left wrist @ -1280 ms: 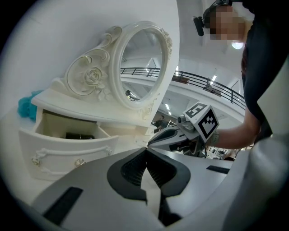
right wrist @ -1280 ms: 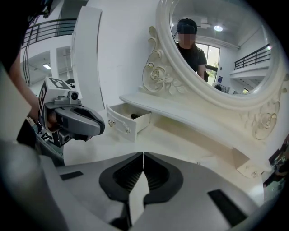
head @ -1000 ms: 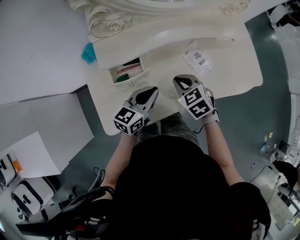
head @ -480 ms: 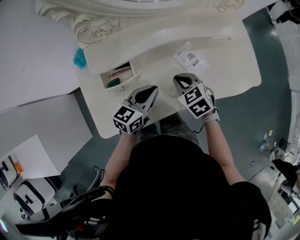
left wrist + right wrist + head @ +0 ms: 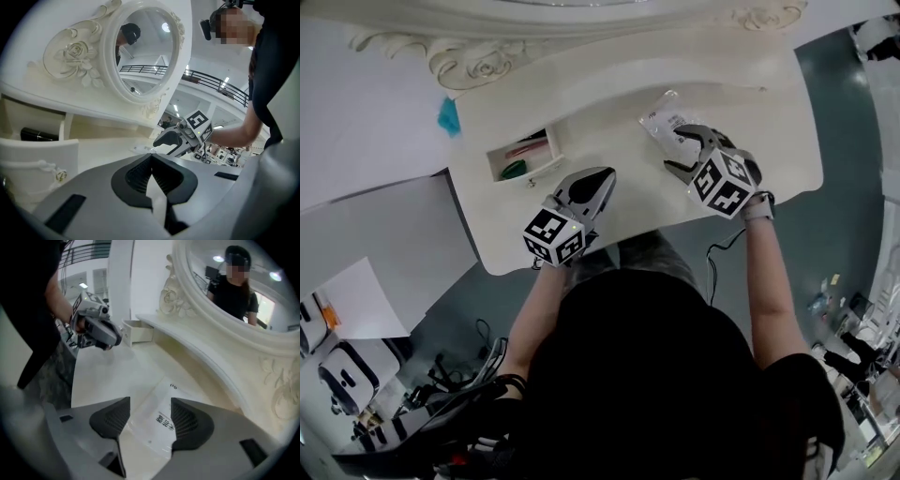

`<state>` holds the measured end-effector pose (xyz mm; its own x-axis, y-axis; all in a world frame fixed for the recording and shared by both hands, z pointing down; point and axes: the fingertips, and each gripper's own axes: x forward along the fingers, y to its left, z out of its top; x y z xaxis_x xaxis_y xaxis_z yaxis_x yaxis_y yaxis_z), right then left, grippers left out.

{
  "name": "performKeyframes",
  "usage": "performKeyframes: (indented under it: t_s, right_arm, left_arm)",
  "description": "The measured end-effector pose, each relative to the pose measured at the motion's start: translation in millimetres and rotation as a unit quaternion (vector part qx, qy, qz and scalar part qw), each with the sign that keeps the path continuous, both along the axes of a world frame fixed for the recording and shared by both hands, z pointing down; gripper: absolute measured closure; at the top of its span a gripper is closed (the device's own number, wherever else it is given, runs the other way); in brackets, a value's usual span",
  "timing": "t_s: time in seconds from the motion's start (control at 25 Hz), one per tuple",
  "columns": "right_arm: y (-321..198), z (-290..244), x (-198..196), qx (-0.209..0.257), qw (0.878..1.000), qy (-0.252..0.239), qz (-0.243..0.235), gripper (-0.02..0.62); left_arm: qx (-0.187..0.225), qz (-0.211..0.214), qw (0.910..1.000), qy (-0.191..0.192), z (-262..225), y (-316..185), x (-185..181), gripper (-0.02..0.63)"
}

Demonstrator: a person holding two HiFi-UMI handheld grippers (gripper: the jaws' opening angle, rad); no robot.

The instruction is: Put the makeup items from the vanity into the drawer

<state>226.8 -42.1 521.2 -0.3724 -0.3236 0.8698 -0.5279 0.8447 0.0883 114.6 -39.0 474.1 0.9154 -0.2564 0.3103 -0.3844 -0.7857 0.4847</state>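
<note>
A clear plastic packet [image 5: 664, 117] with a printed label lies on the white vanity top [image 5: 609, 122]. My right gripper [image 5: 679, 150] hovers at its near edge. Its jaws are opening, and in the right gripper view the packet [image 5: 159, 420] shows between the spread pads without touching them. My left gripper [image 5: 596, 178] rests shut over the front middle of the vanity with nothing in it. The small drawer [image 5: 525, 169] stands pulled out at the left and holds a pink item, a green item and a black tube [image 5: 38, 135].
An oval mirror [image 5: 140, 47] in a carved frame rises behind the vanity top. A teal object [image 5: 449, 117] lies off the vanity's left end. The vanity's front edge [image 5: 609, 239] is right before the person's knees. Grey floor surrounds it.
My right gripper has gone forward and to the right, up to the packet, and its jaws have spread from shut to wide. The left gripper has stayed where it was.
</note>
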Motion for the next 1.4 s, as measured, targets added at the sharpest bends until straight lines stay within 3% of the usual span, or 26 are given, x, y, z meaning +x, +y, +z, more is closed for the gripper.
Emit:
performKeyframes:
  t_s: [0.12,0.28,0.48,0.64,0.8,0.84,1.0,1.08,1.28,1.4]
  right_arm:
    - [-2.9,10.9,19.0,-0.026,0.995,0.041,-0.092,0.312]
    - [-7.5,19.3,29.6,-0.063,0.978,0.073,-0.187,0.290]
    - [-15.1,36.1,30.4,-0.086,0.960,0.104,-0.246,0.287]
    - [-20.4,37.0,23.7,-0.119,0.968,0.065,-0.209,0.287]
    - [-20.4,34.9,21.3,-0.106,0.979,0.045,-0.171,0.303]
    - [-18.3,34.5,20.6,-0.103,0.980,0.043,-0.166,0.319]
    - [-12.6,32.3,15.3,-0.079,0.985,0.041,-0.151,0.486]
    - [-11.6,31.0,13.7,-0.064,0.988,0.040,-0.134,0.528]
    - [-5.8,12.6,-3.3,-0.056,0.996,-0.013,-0.069,0.535]
    - [-3.2,-6.2,-26.5,-0.037,0.996,-0.049,-0.061,0.535]
  left_arm:
    - [-0.002,-0.013,0.9999,-0.005,1.5,-1.5,4.0,0.594]
    - [-0.003,-0.030,0.9995,-0.007,1.4,-2.9,7.9,0.594]
    - [-0.004,-0.047,0.9989,-0.009,2.1,-3.5,6.2,0.594]
    - [-0.008,-0.061,0.9981,-0.009,2.5,-3.9,0.1,0.594]
    - [-0.006,-0.060,0.9981,-0.011,1.4,-1.4,-2.4,0.594]
    - [-0.005,-0.058,0.9982,-0.011,1.0,-0.7,-3.0,0.594]
    - [-0.003,-0.051,0.9986,-0.010,-0.7,3.4,-4.8,0.594]
    - [-0.002,-0.047,0.9988,-0.009,-2.1,6.2,-5.6,0.594]
    - [-0.001,-0.045,0.9990,-0.009,-4.7,13.7,-16.9,0.594]
    - [0.001,-0.050,0.9987,-0.009,-6.3,15.9,-29.4,0.594]
